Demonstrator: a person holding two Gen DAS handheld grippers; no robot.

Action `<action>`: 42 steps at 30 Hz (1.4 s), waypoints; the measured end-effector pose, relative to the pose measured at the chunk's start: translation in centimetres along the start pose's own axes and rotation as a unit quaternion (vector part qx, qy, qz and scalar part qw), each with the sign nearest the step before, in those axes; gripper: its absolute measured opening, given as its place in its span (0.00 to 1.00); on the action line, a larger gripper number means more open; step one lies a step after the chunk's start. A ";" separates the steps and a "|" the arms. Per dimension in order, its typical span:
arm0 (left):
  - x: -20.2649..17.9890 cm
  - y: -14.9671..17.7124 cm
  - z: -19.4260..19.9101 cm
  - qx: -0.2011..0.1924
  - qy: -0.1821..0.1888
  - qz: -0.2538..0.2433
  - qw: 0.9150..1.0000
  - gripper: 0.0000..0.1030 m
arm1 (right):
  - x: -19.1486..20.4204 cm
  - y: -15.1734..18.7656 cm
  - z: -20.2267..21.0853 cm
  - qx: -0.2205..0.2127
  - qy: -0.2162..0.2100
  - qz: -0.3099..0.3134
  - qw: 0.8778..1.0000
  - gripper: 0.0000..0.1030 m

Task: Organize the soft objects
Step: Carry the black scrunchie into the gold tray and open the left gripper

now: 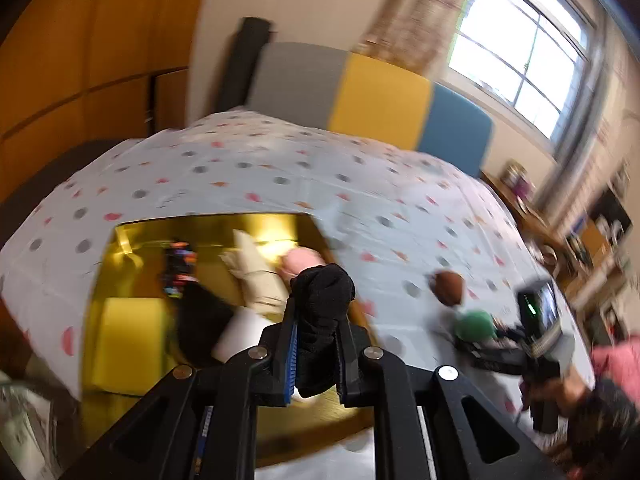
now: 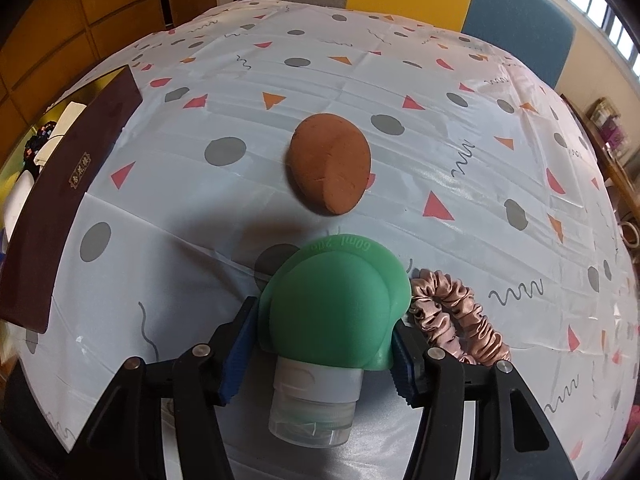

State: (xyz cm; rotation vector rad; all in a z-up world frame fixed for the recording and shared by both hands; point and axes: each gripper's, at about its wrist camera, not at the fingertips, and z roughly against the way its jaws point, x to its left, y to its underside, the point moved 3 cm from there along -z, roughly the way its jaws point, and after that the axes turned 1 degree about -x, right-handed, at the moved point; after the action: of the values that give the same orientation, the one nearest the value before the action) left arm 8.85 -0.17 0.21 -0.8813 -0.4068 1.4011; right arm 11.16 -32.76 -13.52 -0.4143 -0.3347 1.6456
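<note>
My left gripper (image 1: 316, 332) is shut on a black fabric piece (image 1: 322, 300) and holds it above the near right part of a gold-lined box (image 1: 120, 236). The box holds a yellow sponge (image 1: 128, 344), beige cloth (image 1: 256, 276), a pink soft item (image 1: 302, 262) and other soft things. My right gripper (image 2: 320, 344) is shut on a green silicone squeeze bottle (image 2: 336, 304) with a clear cap, over the table. It also shows in the left wrist view (image 1: 474, 326). A brown makeup sponge (image 2: 330, 164) lies just ahead. A pink satin scrunchie (image 2: 456, 316) lies right of the bottle.
The table carries a pale cloth (image 2: 360, 72) with dots and triangles. The box's dark brown outer wall (image 2: 68, 184) stands at the left in the right wrist view. Grey, yellow and blue chair backs (image 1: 380, 100) stand behind the table. A cluttered shelf (image 1: 560, 240) is at the right.
</note>
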 end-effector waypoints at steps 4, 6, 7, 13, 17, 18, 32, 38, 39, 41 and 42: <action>4.6 -1.1 -0.4 0.006 -0.017 0.054 0.998 0.13 | 0.2 0.0 0.1 -0.002 0.005 0.010 1.000 0.57; 6.3 -1.1 -1.2 0.018 -0.025 0.073 0.997 0.13 | 0.1 -0.1 0.0 -0.001 0.004 0.008 1.000 0.57; 6.8 -1.1 -1.5 0.024 -0.025 0.082 0.996 0.13 | 0.1 -0.1 0.0 0.000 0.003 0.008 1.000 0.57; 8.2 -1.0 -5.5 0.078 0.001 0.129 0.989 0.14 | 0.1 0.0 0.1 0.000 0.005 0.012 1.000 0.57; 8.1 -1.4 -8.3 0.104 -0.004 0.127 0.986 0.22 | 0.1 0.0 0.1 -0.001 0.005 0.013 1.000 0.57; 8.1 -1.3 -9.2 0.115 -0.001 0.128 0.985 0.27 | 0.1 0.0 0.1 -0.001 0.005 0.013 1.000 0.57; 7.5 -0.5 -5.5 0.068 -0.096 0.053 0.992 0.44 | 0.1 0.1 0.2 -0.006 0.012 0.020 1.000 0.60; 5.7 1.1 -1.9 0.032 -0.137 0.007 0.990 0.44 | 0.6 0.0 0.4 -0.012 0.021 0.034 0.999 0.56; 5.4 1.3 -1.5 0.028 -0.140 0.003 0.990 0.44 | 0.6 0.0 0.5 -0.012 0.021 0.035 0.999 0.55; 4.9 1.7 -0.8 0.022 -0.145 -0.007 0.989 0.44 | 0.6 0.0 0.6 -0.013 0.020 0.035 0.999 0.54; 4.7 1.9 -0.6 0.019 -0.146 -0.012 0.989 0.44 | 0.6 0.0 0.6 -0.013 0.019 0.034 0.999 0.54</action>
State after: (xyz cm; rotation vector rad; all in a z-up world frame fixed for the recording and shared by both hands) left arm 8.79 4.05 -2.66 -0.6384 -0.6074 1.5156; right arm 10.80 -32.11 -13.01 -0.4816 -0.3164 1.6986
